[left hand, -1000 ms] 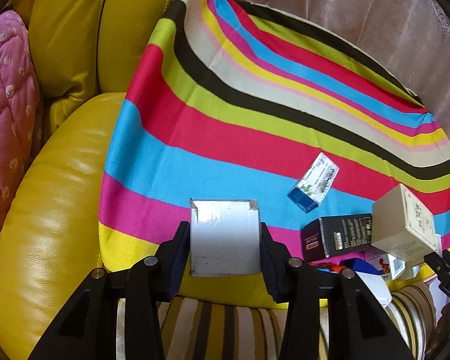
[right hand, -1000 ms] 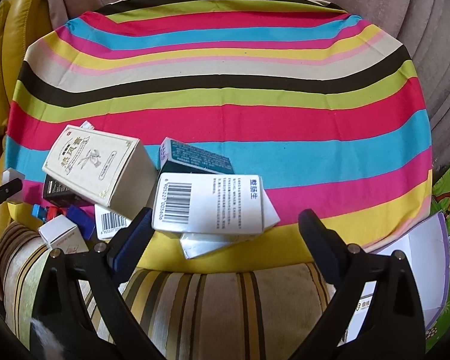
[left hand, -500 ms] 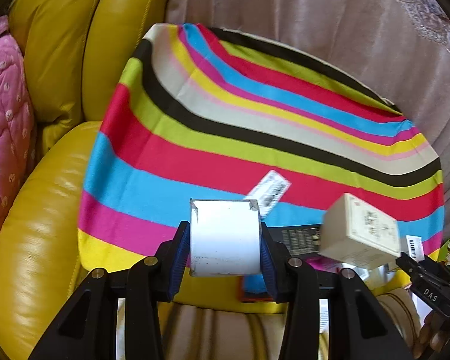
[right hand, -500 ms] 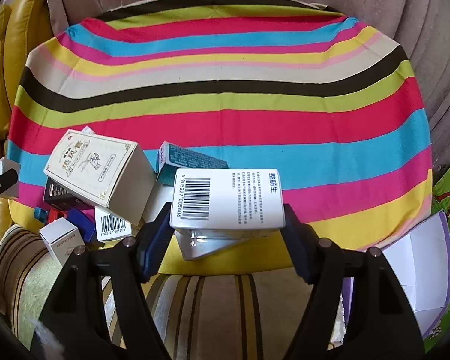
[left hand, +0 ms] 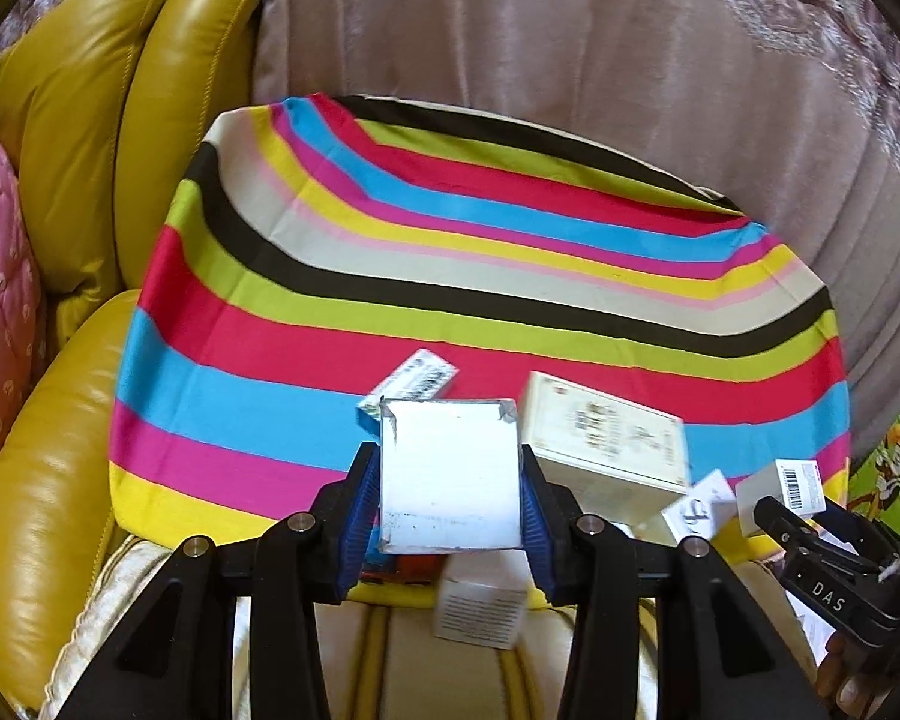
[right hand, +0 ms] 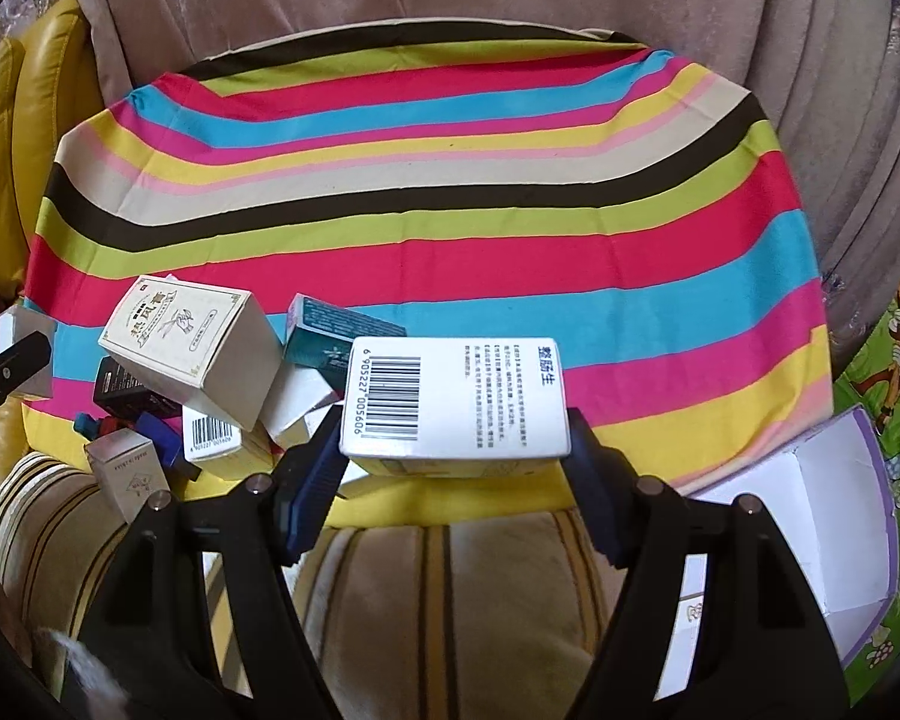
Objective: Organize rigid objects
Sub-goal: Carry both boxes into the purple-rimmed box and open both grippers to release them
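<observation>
the left gripper (left hand: 450,495) clamps a plain white box (left hand: 450,474), raised over the near edge of the striped cloth (left hand: 390,276), its long axis seemingly running away from the camera. right of it a cream carton (right hand: 189,345) tilts on a heap of small boxes (right hand: 222,426). the right gripper (right hand: 453,420) squeezes a barcoded white box (right hand: 456,399) by its ends, long axis crosswise. an open white carton (right hand: 810,516) lies far right, contents unclear. yellow leather sofa (left hand: 48,450), beige curtain (left hand: 570,30) behind.
</observation>
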The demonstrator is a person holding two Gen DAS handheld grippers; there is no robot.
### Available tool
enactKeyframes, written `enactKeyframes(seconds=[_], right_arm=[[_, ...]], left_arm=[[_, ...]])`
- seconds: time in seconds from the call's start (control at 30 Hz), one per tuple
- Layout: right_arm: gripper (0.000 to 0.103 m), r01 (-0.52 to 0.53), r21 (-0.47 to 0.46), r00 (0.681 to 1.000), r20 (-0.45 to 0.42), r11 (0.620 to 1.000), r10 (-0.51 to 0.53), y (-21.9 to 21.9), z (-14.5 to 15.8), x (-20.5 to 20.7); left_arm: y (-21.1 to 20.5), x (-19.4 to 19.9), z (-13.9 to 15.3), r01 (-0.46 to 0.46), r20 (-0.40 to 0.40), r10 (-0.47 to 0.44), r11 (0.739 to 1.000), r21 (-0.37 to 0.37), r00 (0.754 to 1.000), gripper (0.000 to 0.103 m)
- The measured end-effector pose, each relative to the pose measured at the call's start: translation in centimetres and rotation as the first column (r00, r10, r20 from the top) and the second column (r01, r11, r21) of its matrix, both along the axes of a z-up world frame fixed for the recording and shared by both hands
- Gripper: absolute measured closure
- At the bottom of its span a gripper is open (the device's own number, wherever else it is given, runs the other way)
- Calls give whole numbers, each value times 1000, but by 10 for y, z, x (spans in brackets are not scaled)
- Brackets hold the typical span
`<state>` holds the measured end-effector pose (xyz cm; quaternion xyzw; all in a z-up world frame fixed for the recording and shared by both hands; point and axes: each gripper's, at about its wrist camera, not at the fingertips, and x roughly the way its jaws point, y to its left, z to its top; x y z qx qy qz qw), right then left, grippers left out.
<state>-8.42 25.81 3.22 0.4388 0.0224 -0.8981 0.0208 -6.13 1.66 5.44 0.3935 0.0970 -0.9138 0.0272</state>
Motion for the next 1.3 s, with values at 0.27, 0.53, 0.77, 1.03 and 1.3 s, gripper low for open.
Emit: enactKeyframes(seconds=[0.27, 0.53, 0.77, 1.03, 1.3], right_arm=[[31, 23, 0, 999, -41, 1000, -23, 18, 14, 20], [31, 57, -30, 998, -36, 998, -58, 44, 15, 35], [31, 85, -49, 996, -28, 995, -87, 69, 15, 46], [31, 142, -43, 990, -20, 989, -143, 110, 10, 59], [31, 223, -39, 975, -2, 974, -223, 156, 5, 72]], left_arm=[[44, 11, 7, 94, -17, -95, 995, -26, 995, 59], [83, 19, 9, 176, -7, -176, 983, -45, 984, 59], [117, 25, 9, 248, 3, -248, 967, -64, 969, 59], [156, 27, 6, 329, 27, -328, 940, -87, 944, 59], [192, 27, 2, 421, 67, -417, 904, -74, 907, 59]])
